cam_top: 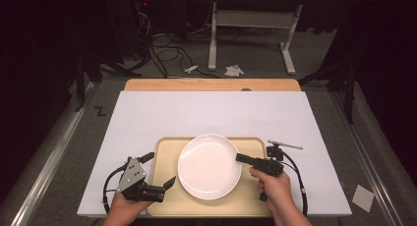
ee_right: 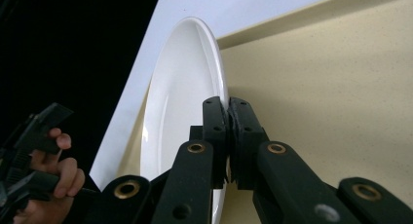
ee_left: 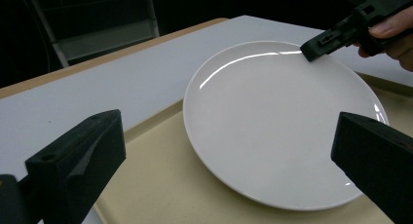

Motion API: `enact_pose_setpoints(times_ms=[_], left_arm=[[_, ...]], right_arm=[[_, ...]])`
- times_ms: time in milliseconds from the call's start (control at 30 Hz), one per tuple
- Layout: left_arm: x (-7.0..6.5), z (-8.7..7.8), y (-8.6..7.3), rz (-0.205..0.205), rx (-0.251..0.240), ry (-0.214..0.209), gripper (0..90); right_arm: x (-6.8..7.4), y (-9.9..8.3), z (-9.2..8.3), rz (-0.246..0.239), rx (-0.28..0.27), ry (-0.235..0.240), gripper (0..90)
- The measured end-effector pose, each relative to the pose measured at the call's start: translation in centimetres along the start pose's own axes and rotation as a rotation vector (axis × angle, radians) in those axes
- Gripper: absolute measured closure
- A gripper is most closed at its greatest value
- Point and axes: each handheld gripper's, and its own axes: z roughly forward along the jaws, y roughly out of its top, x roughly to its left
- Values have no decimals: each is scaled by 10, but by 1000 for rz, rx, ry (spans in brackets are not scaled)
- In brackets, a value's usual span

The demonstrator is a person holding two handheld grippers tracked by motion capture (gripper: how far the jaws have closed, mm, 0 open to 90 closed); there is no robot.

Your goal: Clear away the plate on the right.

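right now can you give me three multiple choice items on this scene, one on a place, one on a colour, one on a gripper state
1. Where does the plate lie?
A. on the beige tray
B. on the floor
C. on the bare wooden table edge

2. What colour is the plate?
A. blue
B. white
C. black

3. How do the two grippers stand?
A. both wide open
B. the left gripper shut on the plate, the right open
C. the right gripper shut on the plate's rim, the left open

Key:
1 A, as the high view shows the plate inside the tray's rim.
2 B, since it shows plain glossy white in every view.
3 C, since the right gripper view shows its jaws pinched together on the rim, while the left gripper view shows its jaws wide apart with nothing pressed between them.
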Motion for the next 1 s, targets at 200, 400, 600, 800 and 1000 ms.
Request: enact_pose_setpoints(times_ms=[200, 400, 600, 800, 1000], left_arm=[[0, -1, 0, 2, 1, -1, 2], [0, -1, 0, 3, 1, -2, 2], [0, 0, 0, 6, 5, -3, 2], [-1, 0, 0, 13, 10, -7, 2], [-1, 0, 0, 15, 9, -7, 2]], right_arm=[[0, -2, 3, -10, 12, -21, 889], [0, -2, 3, -17, 10, -38, 889], [-1, -2, 2, -33, 16, -48, 886], [-3, -2, 3, -45, 32, -71, 879], [-4, -2, 3, -42, 43, -79, 873]])
